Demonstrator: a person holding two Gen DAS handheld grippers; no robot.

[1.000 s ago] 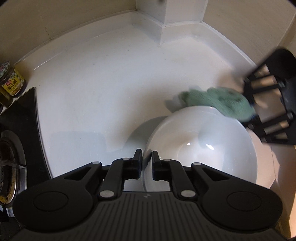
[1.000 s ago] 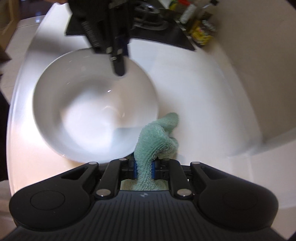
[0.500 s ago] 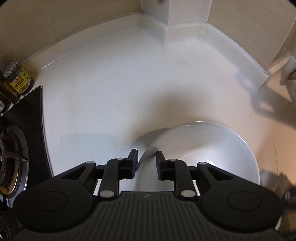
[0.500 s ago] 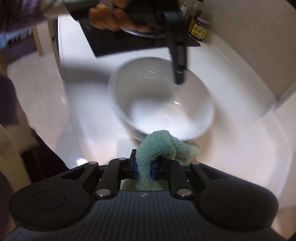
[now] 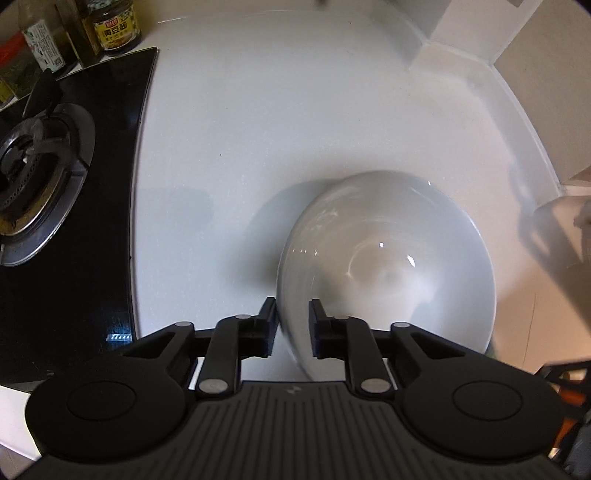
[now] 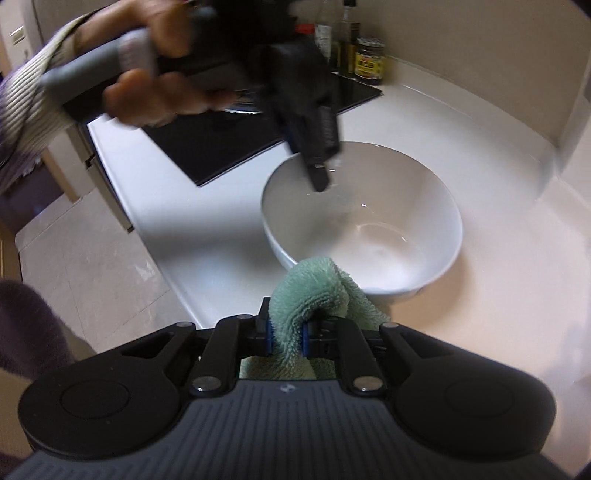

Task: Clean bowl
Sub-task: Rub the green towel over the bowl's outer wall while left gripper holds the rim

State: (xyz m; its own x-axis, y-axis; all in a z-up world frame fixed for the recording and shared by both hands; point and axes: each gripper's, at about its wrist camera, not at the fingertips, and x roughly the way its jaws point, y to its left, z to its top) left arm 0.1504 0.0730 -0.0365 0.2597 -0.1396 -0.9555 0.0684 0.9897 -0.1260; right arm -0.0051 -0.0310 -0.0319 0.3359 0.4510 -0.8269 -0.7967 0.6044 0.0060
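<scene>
A white bowl [image 5: 388, 258] stands on the white counter [image 5: 258, 147]; it also shows in the right wrist view [image 6: 369, 229]. My left gripper [image 5: 291, 325] straddles the bowl's near rim, jaws a little apart, with gaps to the rim on both sides. It also shows in the right wrist view [image 6: 319, 181] at the bowl's far rim. My right gripper [image 6: 287, 338] is shut on a green cloth [image 6: 314, 291] and holds it just outside the bowl's near side.
A black gas hob [image 5: 66, 192] with a burner lies left of the bowl. Jars and bottles [image 5: 114, 26] stand at the back by the wall. The counter's front edge [image 6: 155, 254] drops to the floor on the left in the right wrist view.
My left gripper's jaws have opened from their grip on the bowl's rim. My right gripper has drawn the cloth back out of the bowl to its near side.
</scene>
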